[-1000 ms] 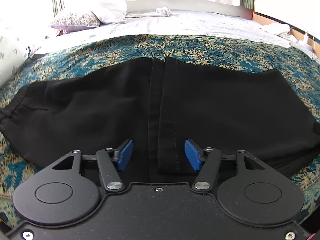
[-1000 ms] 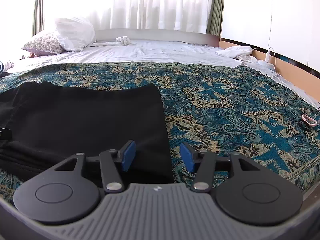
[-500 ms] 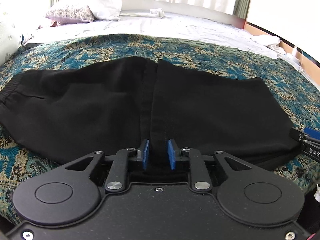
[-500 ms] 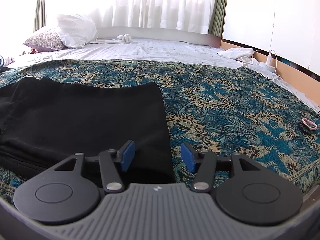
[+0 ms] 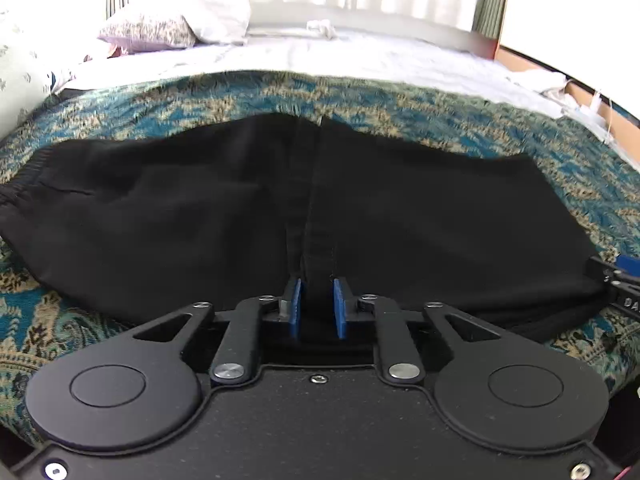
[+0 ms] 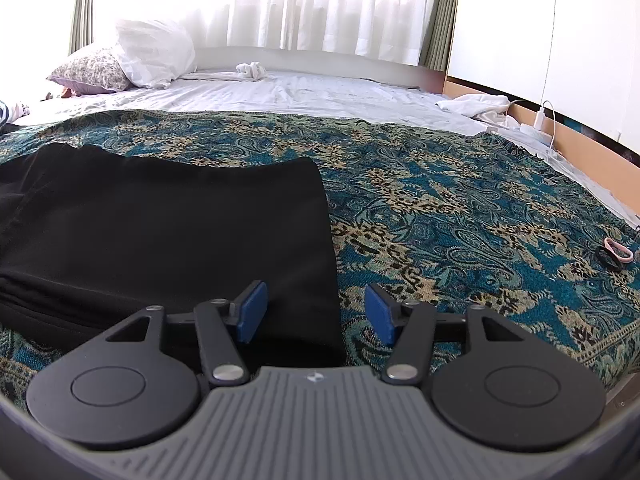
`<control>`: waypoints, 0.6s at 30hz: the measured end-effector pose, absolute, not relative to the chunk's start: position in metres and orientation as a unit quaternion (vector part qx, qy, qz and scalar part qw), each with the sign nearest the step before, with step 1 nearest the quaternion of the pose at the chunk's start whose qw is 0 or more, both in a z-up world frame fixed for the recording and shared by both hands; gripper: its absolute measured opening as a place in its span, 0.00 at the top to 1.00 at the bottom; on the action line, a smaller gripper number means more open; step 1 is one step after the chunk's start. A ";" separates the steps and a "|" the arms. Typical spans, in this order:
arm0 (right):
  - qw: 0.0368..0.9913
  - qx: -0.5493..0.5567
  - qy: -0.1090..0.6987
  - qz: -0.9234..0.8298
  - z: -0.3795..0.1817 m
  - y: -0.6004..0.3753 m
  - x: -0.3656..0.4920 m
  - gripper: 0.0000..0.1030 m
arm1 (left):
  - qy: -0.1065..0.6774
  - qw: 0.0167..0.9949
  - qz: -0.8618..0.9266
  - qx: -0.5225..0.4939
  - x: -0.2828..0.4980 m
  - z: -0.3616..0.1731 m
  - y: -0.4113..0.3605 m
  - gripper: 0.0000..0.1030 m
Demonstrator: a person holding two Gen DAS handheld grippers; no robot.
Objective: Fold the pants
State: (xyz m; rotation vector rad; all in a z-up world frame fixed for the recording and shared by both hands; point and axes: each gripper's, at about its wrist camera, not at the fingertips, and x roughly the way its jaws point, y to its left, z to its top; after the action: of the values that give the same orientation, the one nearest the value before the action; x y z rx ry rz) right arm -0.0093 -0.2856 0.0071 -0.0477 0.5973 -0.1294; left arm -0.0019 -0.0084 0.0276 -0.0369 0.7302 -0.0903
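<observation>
At the far left of the left wrist view, the elastic waistband (image 5: 16,196) of the black pants (image 5: 160,224) lies near the edge of the teal paisley bedspread (image 5: 400,108). The pants are spread flat across this bedspread on the bed, already doubled so that one half lies over the other. In the middle, a hem edge (image 5: 316,216) with a stitched seam runs from the far side toward the camera. The left gripper (image 5: 317,309) is closing its blue fingers (image 5: 296,307) on the near end of this hem, and a narrow ridge of black cloth stands between them.

Further right, the pants end in a straight edge (image 6: 330,248) on the bedspread. The right gripper (image 6: 313,312) waits over the near corner of this edge with its fingers (image 6: 252,312) wide apart and holding nothing; one finger is above the cloth and the other above the bedspread. Hair ties (image 6: 614,254) lie well apart at the far right.

The risk I see is in the left grip. The pinch may take only the upper layer, so the layer below could stay behind and the fold would come out uneven. The fingers may also catch the bedspread together with the cloth and drag it. If only the left side lifts while the right corner is not yet held, the pants could twist and wrinkle.
</observation>
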 end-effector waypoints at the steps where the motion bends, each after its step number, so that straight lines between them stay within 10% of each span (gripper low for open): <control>1: 0.953 -0.023 0.295 -0.064 0.007 -0.286 -0.009 0.31 | 0.351 0.935 -0.044 -0.017 -0.005 0.029 -0.008 0.86; 18: 0.952 -0.024 0.302 -0.055 0.006 -0.286 -0.006 0.29 | 0.345 0.937 -0.023 0.044 -0.028 0.019 -0.011 0.84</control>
State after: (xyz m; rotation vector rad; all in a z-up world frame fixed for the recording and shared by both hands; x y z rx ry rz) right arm -0.0059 -0.2863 0.0060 -0.0483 0.6134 -0.1114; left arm -0.0277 -0.0106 0.0192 0.0891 0.7042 -0.0471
